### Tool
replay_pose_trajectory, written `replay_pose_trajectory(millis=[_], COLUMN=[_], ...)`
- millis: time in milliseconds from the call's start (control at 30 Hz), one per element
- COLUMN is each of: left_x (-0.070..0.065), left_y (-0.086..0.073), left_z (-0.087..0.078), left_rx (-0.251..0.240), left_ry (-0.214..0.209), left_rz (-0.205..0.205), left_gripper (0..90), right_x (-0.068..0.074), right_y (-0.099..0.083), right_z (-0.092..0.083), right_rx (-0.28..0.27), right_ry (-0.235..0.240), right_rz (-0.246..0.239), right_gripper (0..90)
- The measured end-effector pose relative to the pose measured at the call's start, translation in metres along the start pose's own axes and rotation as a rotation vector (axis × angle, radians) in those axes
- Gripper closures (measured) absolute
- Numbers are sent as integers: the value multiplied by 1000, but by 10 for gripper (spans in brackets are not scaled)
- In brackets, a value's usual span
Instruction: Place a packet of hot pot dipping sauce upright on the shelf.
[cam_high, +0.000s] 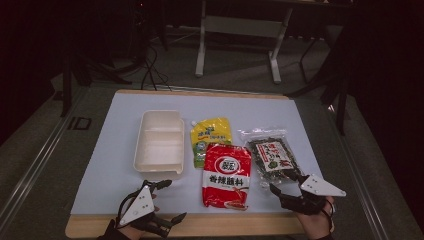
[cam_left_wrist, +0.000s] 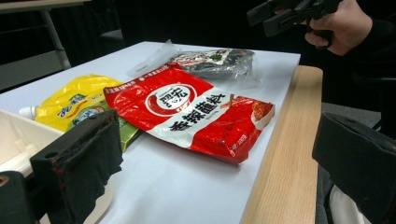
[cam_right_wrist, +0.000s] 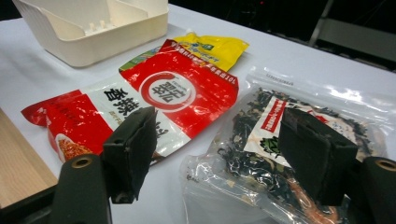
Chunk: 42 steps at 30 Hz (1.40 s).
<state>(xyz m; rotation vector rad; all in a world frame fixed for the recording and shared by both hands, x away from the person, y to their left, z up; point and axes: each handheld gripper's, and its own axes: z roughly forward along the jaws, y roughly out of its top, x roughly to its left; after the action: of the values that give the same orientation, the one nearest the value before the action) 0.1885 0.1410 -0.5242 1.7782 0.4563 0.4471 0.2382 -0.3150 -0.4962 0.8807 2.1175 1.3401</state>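
Note:
A red seasoning packet (cam_high: 226, 175) lies flat near the table's front edge, between my two grippers. Its far end overlaps a yellow spouted pouch (cam_high: 211, 134). To its right lies a clear bag of dark dried food (cam_high: 272, 156). My left gripper (cam_high: 167, 201) stands open at the front left with nothing between its jaws; in its own view the red packet (cam_left_wrist: 187, 109) lies ahead. My right gripper (cam_high: 286, 182) is open at the front right. In its own view its jaws (cam_right_wrist: 224, 154) hang apart just above the near corner of the clear bag (cam_right_wrist: 261, 154), not touching it.
A white divided tray (cam_high: 150, 162) stands left of the yellow pouch, with nothing in it. A wooden strip (cam_high: 240, 225) runs along the table's front edge. The floor beyond holds a table frame (cam_high: 240, 30) and cables.

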Motion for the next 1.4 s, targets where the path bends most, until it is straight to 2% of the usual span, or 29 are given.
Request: replay_pose_trajectory(millis=[67,100,233,367,400,533,667,833,1033,1167,1400], left_x=[0,0,-1,-3,-4,-5,-4,-5,-6,-5,-5], left_y=[0,1,2,3,4,3,2,1,2,2,2], left_z=[0,0,2,3,4,6,8,9,8,9,9], left_rx=[-3,-5,-6,-8,-9,-5,-6,0,-8,-9,-7], left_ry=[-1,-4,-6,-10,-14,-19,-29,-46,-48,-48,-45], left_rz=[-1,-1,0,6,4,3,0,3,2,-7,-9], left_gripper=[27,27,27,27,27,27,27,27,27,27,27], right_x=[0,4,8,11,12,15,21,25,22,17,5], right_y=[0,1,2,3,6,9,22,40,59,68,78], right_z=[1,3,4,6,6,6,7,11,27,35,57], right_rx=[2,17,21,29,19,16,12,6,22,9,53], right_ry=[-1,1,8,19,42,51,59,36,-11,-18,-25], right_rz=[-1,-28,-43,-45,-33,-37,-66,-109,-138,-145,-142], right_gripper=[277,275,252,240,228,227,232,229,226,257,252])
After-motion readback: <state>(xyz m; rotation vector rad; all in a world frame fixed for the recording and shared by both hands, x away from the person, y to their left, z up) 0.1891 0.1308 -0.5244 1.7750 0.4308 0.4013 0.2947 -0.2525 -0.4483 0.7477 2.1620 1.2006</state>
